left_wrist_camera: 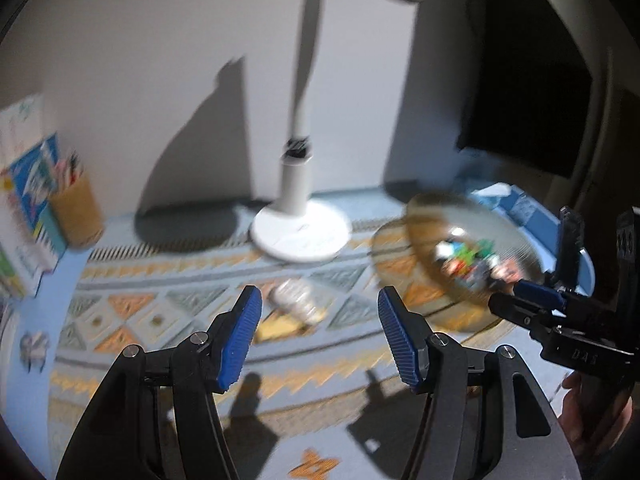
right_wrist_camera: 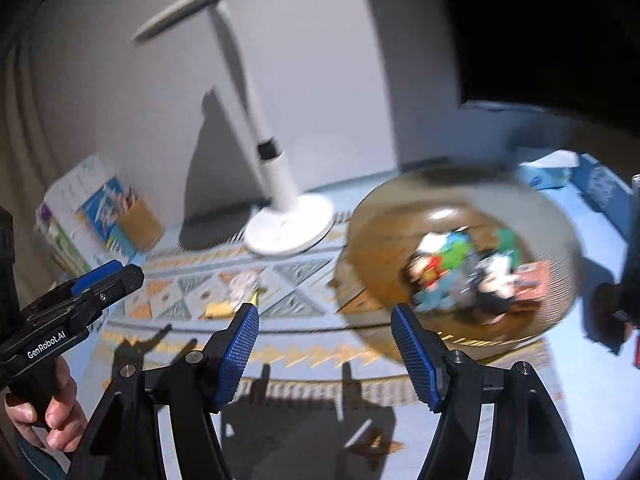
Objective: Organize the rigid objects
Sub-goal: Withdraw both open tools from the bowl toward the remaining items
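Note:
My left gripper (left_wrist_camera: 320, 312) is open and empty above a patterned mat (left_wrist_camera: 168, 312). Just beyond its fingers lies a small whitish object (left_wrist_camera: 294, 300) on a yellow piece, blurred. A brown bowl (left_wrist_camera: 424, 216) to the right holds several colourful small toys (left_wrist_camera: 468, 258). In the right wrist view my right gripper (right_wrist_camera: 324, 328) is also open with nothing between its pads, near the front rim of the bowl (right_wrist_camera: 380, 220) and its toys (right_wrist_camera: 460, 268). The whitish object (right_wrist_camera: 240, 284) lies left of the bowl. Each gripper shows at the edge of the other's view, hand-held.
A white desk lamp (left_wrist_camera: 300, 236) stands at the back of the mat. A tan pen cup (left_wrist_camera: 76, 212) and boxes (left_wrist_camera: 28, 200) stand at the back left. A blue box (right_wrist_camera: 600, 184) sits behind the bowl. A small grey object (left_wrist_camera: 34, 348) lies at the far left.

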